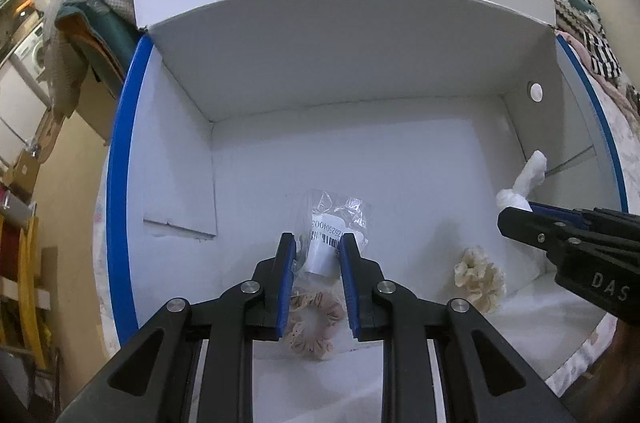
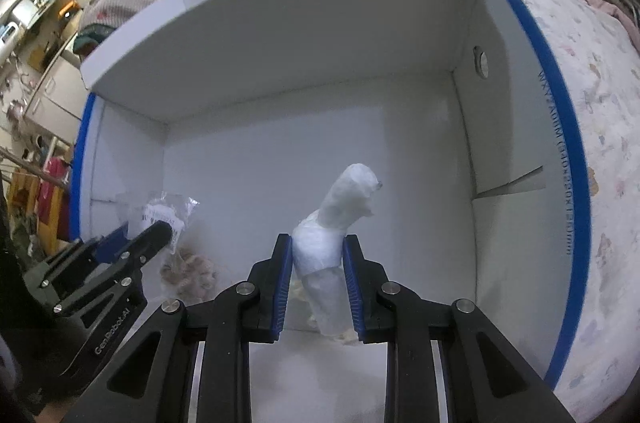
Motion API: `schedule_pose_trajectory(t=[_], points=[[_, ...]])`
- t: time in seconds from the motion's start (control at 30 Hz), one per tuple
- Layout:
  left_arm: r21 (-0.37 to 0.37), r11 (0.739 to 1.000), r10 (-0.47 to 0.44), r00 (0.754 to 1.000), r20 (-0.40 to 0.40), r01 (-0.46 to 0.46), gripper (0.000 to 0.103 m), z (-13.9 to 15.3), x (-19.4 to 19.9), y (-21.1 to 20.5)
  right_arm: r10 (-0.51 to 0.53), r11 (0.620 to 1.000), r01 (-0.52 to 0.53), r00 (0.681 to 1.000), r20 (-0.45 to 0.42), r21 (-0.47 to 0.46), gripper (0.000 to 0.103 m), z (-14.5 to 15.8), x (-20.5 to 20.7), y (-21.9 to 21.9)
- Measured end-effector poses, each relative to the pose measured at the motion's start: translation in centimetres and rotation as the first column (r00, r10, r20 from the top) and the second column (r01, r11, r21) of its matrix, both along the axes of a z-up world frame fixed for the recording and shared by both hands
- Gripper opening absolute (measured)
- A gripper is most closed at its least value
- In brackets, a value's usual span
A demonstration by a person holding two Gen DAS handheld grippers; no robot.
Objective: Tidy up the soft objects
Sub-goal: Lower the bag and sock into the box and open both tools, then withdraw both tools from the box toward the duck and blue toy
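A white cardboard box with blue edges (image 1: 120, 151) lies open on a bed; both grippers reach into it. My left gripper (image 1: 318, 241) is shut on a clear plastic bag with a barcode label (image 1: 334, 213), held over a pink scrunchie (image 1: 316, 323) on the box floor. A cream scrunchie (image 1: 480, 279) lies to its right. My right gripper (image 2: 316, 243) is shut on a white rolled cloth bundle (image 2: 344, 199) that sticks up past the fingertips. The bundle shows in the left wrist view (image 1: 524, 183) too. The bag (image 2: 168, 211) and pink scrunchie (image 2: 192, 273) appear blurred in the right wrist view.
The box's raised lid flap (image 1: 344, 35) stands behind the grippers and its side wall (image 2: 504, 127) is at the right. A floral quilt (image 2: 592, 95) surrounds the box. Shelves and clutter (image 1: 24, 183) are at the far left.
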State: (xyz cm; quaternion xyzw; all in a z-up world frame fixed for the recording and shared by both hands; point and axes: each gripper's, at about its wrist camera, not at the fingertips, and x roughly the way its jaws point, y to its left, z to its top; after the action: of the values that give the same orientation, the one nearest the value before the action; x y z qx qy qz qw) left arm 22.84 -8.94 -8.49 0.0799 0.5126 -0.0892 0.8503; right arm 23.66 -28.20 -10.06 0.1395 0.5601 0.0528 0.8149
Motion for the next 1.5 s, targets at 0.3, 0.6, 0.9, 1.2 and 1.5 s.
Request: schedule_pose_trajectory(t=[0.3, 0.6, 0.9, 1.2, 1.5], points=[[-0.01, 1.0, 0.028, 0.999, -0.016, -0.028, 0.02, -0.4, 0.2, 0.4, 0.005, 0.999, -0.006, 1.0, -0.002, -0.051, 0.028, -0.3, 0.0, 0.2], [-0.02, 0.999, 0.036, 0.999, -0.001, -0.036, 0.02, 0.7, 0.0, 0.7, -0.002, 1.0, 0.003, 0.999, 0.044, -0.028, 0.04, 0.9, -0.5, -0.1], [-0.061, 0.997, 0.041, 0.998, 0.043, -0.038, 0.057, 2.5, -1.0, 1.2, -0.023, 1.0, 0.021, 0.995, 0.093, 0.021, 0.08, 2.3, -1.3, -0.6], [-0.086, 0.994, 0.07, 0.995, 0.068, -0.064, 0.065, 4.0, -1.8, 2.0, -0.049, 0.998, 0.041, 0.988, 0.147, 0.054, 0.103, 3.8, -1.9, -0.7], [-0.062, 0.995, 0.09, 0.985, 0.145, -0.082, 0.068, 6.3, -3.5, 2.8, -0.103, 0.993, 0.089, 0.971, 0.217, 0.072, 0.103, 5.5, -3.1, -1.3]])
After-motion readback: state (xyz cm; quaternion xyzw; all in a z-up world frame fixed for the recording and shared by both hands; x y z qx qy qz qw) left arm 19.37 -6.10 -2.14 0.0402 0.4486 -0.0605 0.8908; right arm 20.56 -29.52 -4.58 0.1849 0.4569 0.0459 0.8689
